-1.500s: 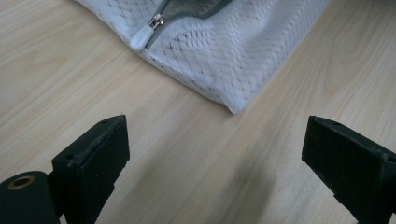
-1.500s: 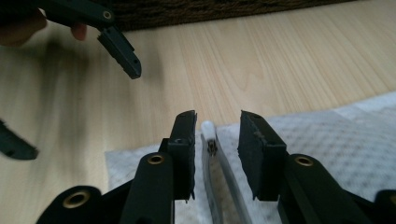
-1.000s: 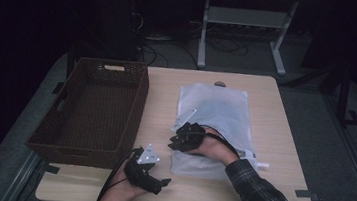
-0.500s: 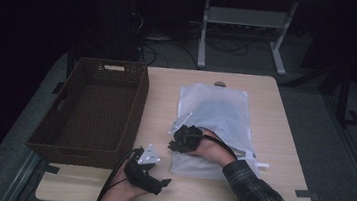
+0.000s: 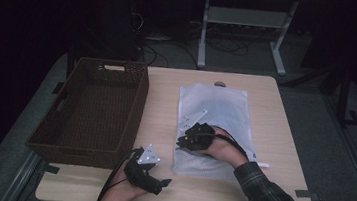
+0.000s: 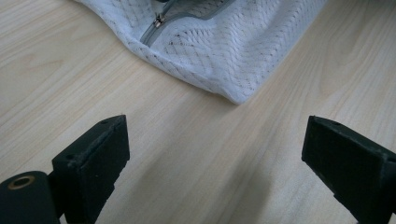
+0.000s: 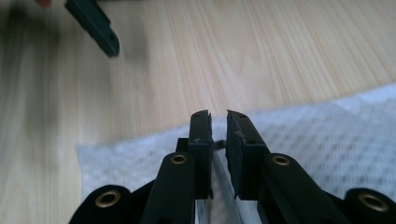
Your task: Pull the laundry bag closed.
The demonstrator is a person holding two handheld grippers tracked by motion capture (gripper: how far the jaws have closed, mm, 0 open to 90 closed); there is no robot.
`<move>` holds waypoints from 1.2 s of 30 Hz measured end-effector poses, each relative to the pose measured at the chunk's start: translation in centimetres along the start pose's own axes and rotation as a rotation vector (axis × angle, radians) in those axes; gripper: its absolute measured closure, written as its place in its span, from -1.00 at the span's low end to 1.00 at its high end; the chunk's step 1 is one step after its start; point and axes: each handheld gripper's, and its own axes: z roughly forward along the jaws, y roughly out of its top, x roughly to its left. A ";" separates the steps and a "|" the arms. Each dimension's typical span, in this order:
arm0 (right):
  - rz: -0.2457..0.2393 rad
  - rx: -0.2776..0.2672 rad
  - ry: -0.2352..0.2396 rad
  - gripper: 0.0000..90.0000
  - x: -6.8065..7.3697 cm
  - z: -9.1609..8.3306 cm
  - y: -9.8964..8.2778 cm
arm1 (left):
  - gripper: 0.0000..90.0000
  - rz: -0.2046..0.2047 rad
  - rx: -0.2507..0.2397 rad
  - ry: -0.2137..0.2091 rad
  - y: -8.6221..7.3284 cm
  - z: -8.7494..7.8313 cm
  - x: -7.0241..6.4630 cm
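Jaws nearly closed, the right gripper [image 7: 217, 122] is pinching the mesh bag's [image 5: 215, 109] zipper pull [image 7: 218, 143]; the left gripper [image 6: 215, 168] is resting wide open nearby.

- The wicker basket [image 5: 96, 112] is the one tall obstacle; its right wall bounds the left edge of a bare strip of table [image 5: 160, 113].
- Right of the basket, past that strip, the white mesh bag [image 5: 214, 127] lies flat and low.
- Right of the basket's near corner, the left gripper [image 5: 151, 175] takes up the front edge.
- The right gripper [image 5: 187, 140] sits on the bag's near left part, right of the basket.
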 end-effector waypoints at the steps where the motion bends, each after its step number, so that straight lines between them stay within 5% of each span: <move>1: 0.000 0.005 -0.002 0.77 0.0 -0.1 -0.2 | -0.83 0.000 0.000 0.000 0.0 0.0 0.0; 12: 0.016 0.063 -0.002 0.68 -0.3 0.6 -2.1 | -0.83 -0.001 0.001 -0.003 0.0 0.0 0.0; 19: 0.017 0.024 0.007 0.42 -0.4 -0.7 -1.0 | -0.83 0.001 0.001 -0.003 0.0 0.1 -0.1; 25: -0.002 0.048 0.047 0.28 -0.7 0.8 -1.0 | -0.83 0.004 0.001 -0.002 0.0 0.0 -0.1; 32: -0.016 0.076 0.069 0.29 -0.8 2.3 -1.6 | -0.83 0.000 0.002 -0.002 0.0 0.0 -0.1; 36: -0.010 0.055 0.097 0.47 -1.0 2.2 -2.2 | -0.83 -0.006 -0.001 -0.004 0.1 0.0 0.0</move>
